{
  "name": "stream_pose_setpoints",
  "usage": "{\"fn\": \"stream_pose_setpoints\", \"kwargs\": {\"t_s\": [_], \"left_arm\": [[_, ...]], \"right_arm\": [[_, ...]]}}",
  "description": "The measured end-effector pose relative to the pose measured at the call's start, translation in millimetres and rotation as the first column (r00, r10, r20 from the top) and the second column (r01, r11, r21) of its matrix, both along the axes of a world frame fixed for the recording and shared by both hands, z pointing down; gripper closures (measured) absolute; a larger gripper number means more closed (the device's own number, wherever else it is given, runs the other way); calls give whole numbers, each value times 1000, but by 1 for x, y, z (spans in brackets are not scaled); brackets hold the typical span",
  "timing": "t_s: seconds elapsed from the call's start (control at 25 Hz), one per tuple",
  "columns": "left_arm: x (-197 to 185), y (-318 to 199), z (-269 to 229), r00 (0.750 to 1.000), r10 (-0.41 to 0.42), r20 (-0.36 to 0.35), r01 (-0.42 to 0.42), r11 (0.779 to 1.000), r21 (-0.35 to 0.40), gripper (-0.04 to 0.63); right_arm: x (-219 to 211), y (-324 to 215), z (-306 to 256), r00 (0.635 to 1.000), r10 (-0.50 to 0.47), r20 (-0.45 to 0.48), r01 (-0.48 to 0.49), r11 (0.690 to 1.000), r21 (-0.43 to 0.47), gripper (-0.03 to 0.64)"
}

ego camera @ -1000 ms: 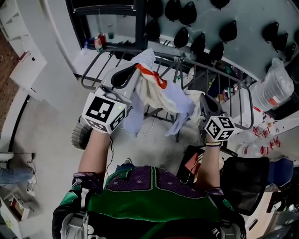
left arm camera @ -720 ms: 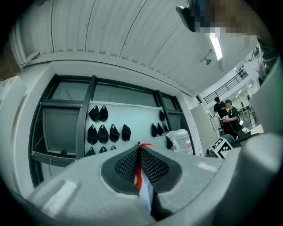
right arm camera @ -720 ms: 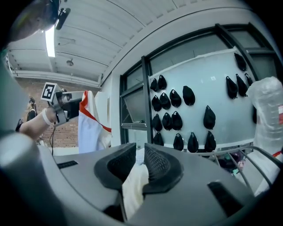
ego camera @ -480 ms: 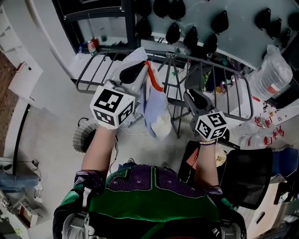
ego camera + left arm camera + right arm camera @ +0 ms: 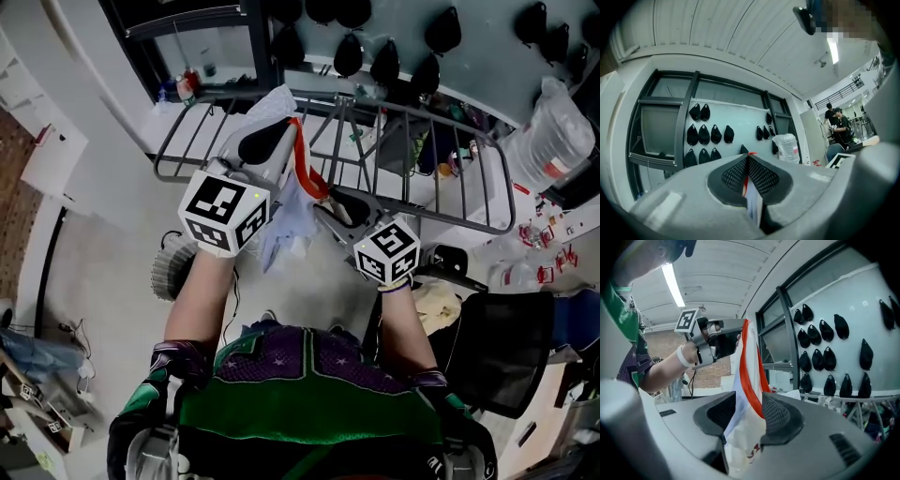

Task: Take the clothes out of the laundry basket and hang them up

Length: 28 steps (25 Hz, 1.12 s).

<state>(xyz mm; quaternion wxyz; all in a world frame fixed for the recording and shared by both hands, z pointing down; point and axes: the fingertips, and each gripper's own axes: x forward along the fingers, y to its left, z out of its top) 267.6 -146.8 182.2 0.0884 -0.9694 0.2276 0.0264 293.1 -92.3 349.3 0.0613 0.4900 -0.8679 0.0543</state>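
Fingers of my left gripper: squeezed together on a thin fold of the garment, with a sliver of its orange trim showing right at my tips.
Fingers of my right gripper: they have just been opening and now stand wide apart. The cloth hangs loose in the gap, its orange edge lying along my right-hand pad, and I am not clamping it.
Garment: pale white and light-blue fabric with an orange band. It is held up in the air by my left grip and drapes down between my two grippers.
Grippers to each other: close together, the left one higher, the right one just below and beside it, reaching in at the hanging cloth.
Drying rack: grey metal bars just beyond my grippers. The garment hangs in front of its near rail.
Wall behind: rows of dark caps hung on a pale panel.
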Motion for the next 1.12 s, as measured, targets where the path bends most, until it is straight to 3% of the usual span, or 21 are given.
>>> {"fn": "stream_pose_setpoints", "kwargs": {"t_s": [0.48,0.84,0.92,1.0,1.12], "left_arm": [[-13,-9,-16,997,-41,-72,40,999,-13,577],[11,9,-20,995,48,-83,-48,999,-6,577],[12,8,-18,996,47,-77,-48,999,-6,577],[6,2,-16,997,29,-78,-30,999,-14,577],[-8,-9,-13,996,-5,-90,3,1000,-30,577]], "right_arm": [[-27,10,2,997,-70,-39,69,997,-31,446],[-21,-11,11,994,73,-78,-76,996,-43,446],[-10,-13,9,991,119,-59,-121,992,-38,502],[2,-11,5,987,154,-40,-155,988,-22,598],[18,-7,0,983,176,-42,-177,984,-10,607]]}}
